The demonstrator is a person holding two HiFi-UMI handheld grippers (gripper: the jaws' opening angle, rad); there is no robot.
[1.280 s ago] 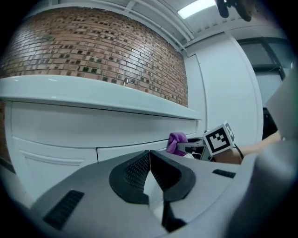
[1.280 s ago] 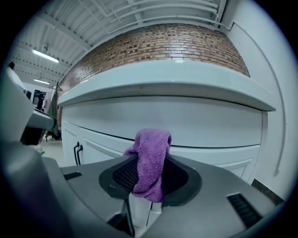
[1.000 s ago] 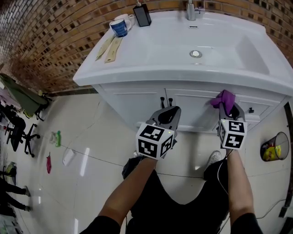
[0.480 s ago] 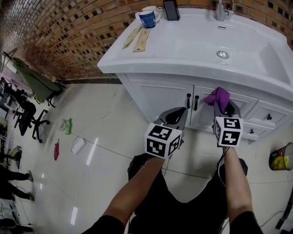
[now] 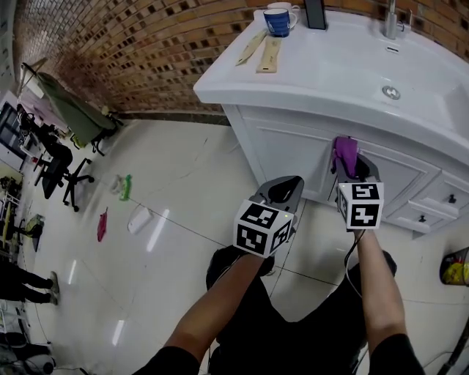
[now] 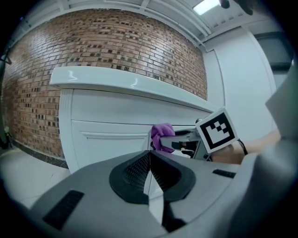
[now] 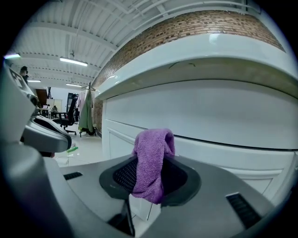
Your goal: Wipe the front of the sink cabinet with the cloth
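left tool (image 5: 283, 192): jaws together, nothing between them; held low in front of the cabinet, left of the right tool and apart from it
right tool (image 5: 351, 167): jaws clamped on the cloth, pointed at the cabinet front
cloth (image 5: 343, 153): purple, bunched, sticks up out of the right tool's jaws; its top sits at the upper part of the cabinet front, under the desk rim; touching or just off, cannot tell
sink cabinet (image 5: 287, 157): white, panelled front, small dark knobs on the drawers at right
desk (image 5: 315, 69): white sink top over the cabinet, basin with drain at right
mug (image 5: 278, 22): blue, at the back of the desk by the brick wall (image 5: 132, 51)
wooden utensils (image 5: 262, 50): two, flat on the desk just in front of the mug
floor (image 5: 146, 286): glossy pale tiles; small green, pink and white items lie well left of the cabinet
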